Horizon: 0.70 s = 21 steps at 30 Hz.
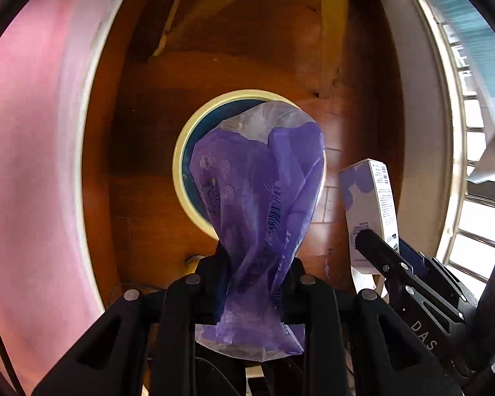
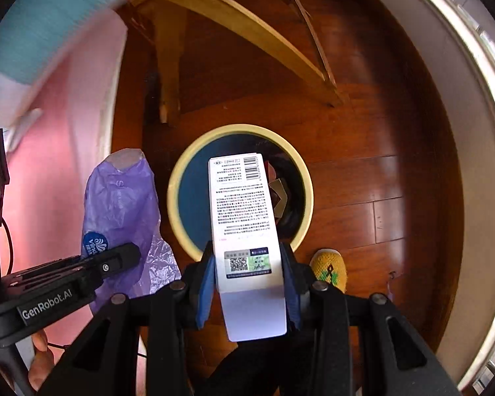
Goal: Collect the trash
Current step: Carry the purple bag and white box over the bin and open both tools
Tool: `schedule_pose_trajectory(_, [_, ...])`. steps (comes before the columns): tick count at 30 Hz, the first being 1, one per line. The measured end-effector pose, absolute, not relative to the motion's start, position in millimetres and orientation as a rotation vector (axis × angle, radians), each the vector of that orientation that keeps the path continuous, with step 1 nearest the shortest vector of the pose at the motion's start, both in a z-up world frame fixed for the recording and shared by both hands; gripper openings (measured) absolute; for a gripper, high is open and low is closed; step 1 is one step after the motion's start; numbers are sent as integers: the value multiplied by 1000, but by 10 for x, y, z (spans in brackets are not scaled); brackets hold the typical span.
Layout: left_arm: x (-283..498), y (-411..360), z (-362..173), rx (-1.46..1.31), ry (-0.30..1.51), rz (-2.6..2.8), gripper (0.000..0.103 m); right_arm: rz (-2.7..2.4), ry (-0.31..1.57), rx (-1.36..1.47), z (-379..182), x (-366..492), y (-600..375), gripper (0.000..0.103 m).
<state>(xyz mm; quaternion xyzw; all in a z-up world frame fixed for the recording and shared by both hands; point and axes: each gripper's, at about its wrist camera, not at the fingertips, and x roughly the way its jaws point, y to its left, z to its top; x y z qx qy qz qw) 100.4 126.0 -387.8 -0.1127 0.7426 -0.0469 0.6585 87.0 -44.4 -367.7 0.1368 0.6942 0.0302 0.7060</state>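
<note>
Both pieces hang over the bin (image 2: 241,130) (drop step): left gripper (image 1: 257,270) fingers pinch the purple bag (image 1: 264,181), right gripper (image 2: 249,274) fingers pinch the white box (image 2: 244,204). Next, I think, fingers must spread above the opening.

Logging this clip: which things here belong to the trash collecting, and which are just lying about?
Part of the job:
- purple plastic bag, held in the left gripper
- white box, held in the right gripper
- trash bin, below both

Just there:
- wooden chair
- yellow slipper
- wood floor
</note>
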Motion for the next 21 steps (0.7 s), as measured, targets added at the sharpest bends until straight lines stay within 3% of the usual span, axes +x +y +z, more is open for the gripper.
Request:
schedule_pose_trajectory(3, [1078,1193,-4270,-236,1672,-96,35,55,1534,323,-4104,953,-474,39])
schedule_pose_trajectory(5, [1137,1181,-4494,-224,1663,-92,55,39,1526,334,-4299,1008,-503,43])
schedule_pose_trajectory(7, [1181,1164,-4654,-219,1675,-91,69,20,1512,344,-4471,1055,-527,52])
schedule_pose_trajectory(11, [1204,1167,-4823,-189,1677,-60,86,8,1510,322,-4635,1128,-538,56])
schedule_pose_trajectory(21, [1150,1211,-4429,-106,1588,23,88,17,1500,261,-4380,1138,-619,56])
